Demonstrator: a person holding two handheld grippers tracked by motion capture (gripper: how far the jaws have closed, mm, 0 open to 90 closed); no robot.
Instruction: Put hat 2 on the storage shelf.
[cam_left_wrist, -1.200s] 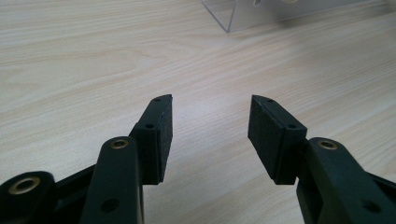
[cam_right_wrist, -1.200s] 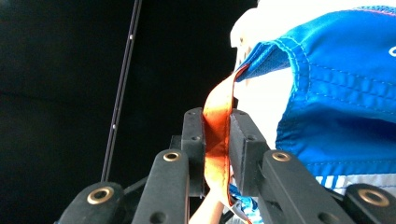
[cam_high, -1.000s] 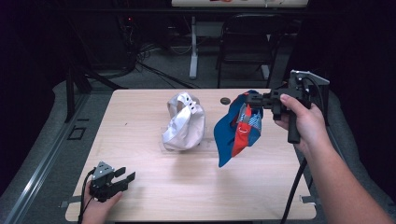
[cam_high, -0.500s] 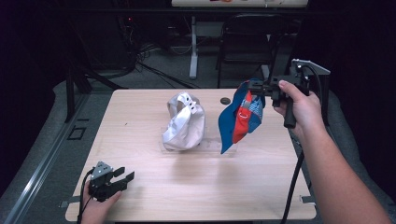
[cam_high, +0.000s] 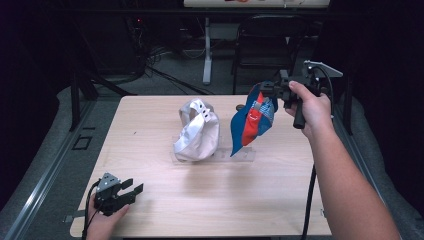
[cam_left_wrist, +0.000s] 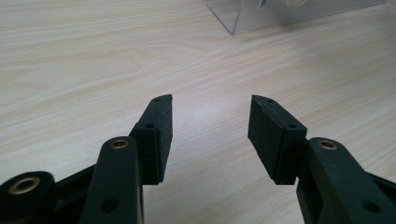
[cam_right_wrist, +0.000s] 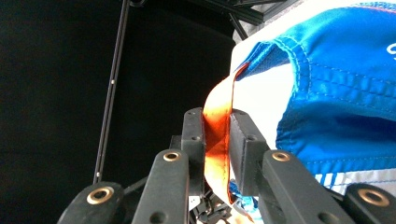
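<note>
Wooden table (cam_high: 165, 210) seen from above. The right gripper (cam_high: 270, 91), held in the person's right hand (cam_high: 309, 107) above the table's far right part, has its jaws clamped on an orange strap (cam_right_wrist: 215, 140) of a blue and red cap (cam_high: 251, 122), which hangs clear of the tabletop. Left of the cap, a white cap (cam_high: 197, 132) sits on a clear plastic stand (cam_high: 246, 156) near the table's centre. The left gripper (cam_high: 134, 191) rests at the near left corner, jaws apart over bare wood, well apart from both caps.
</note>
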